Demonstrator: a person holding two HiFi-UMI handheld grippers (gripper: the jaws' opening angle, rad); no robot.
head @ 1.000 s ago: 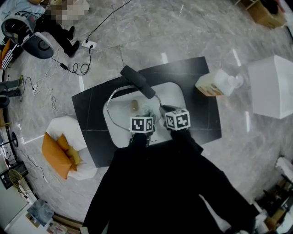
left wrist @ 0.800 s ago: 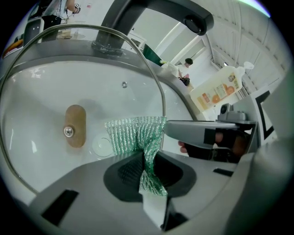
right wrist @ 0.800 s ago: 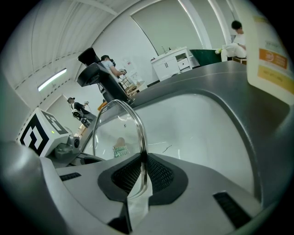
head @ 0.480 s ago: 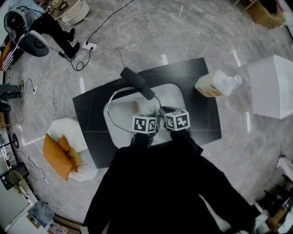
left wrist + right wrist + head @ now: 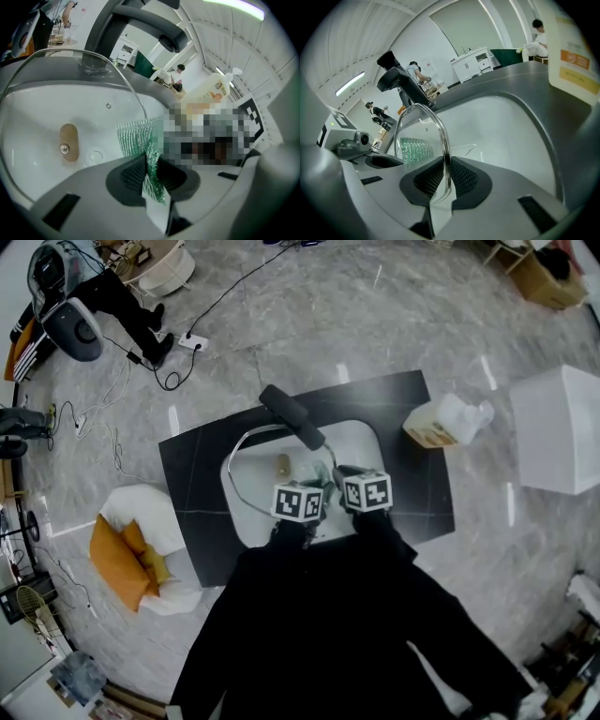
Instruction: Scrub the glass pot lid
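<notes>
While the right gripper (image 5: 443, 185) pinches the glass lid (image 5: 442, 138), left gripper (image 5: 152, 177) clamps green mesh (image 5: 136, 137), seemingly against it.

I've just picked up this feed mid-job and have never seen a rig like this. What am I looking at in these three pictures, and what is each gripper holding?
There is no robot here. A person holds a two-jaw gripper in each hand. The head view comes from a camera on the person's head, looking down on a white sink in a black counter, with a black faucet and a soap bottle. The cubes with square markers are parts of the grippers. The other two pictures come from cameras riding on the grippers, each looking along its own jaws. The left gripper is shut on a green scrub pad. The right gripper is shut on the rim of the glass lid, holding it on edge over the sink.
</notes>
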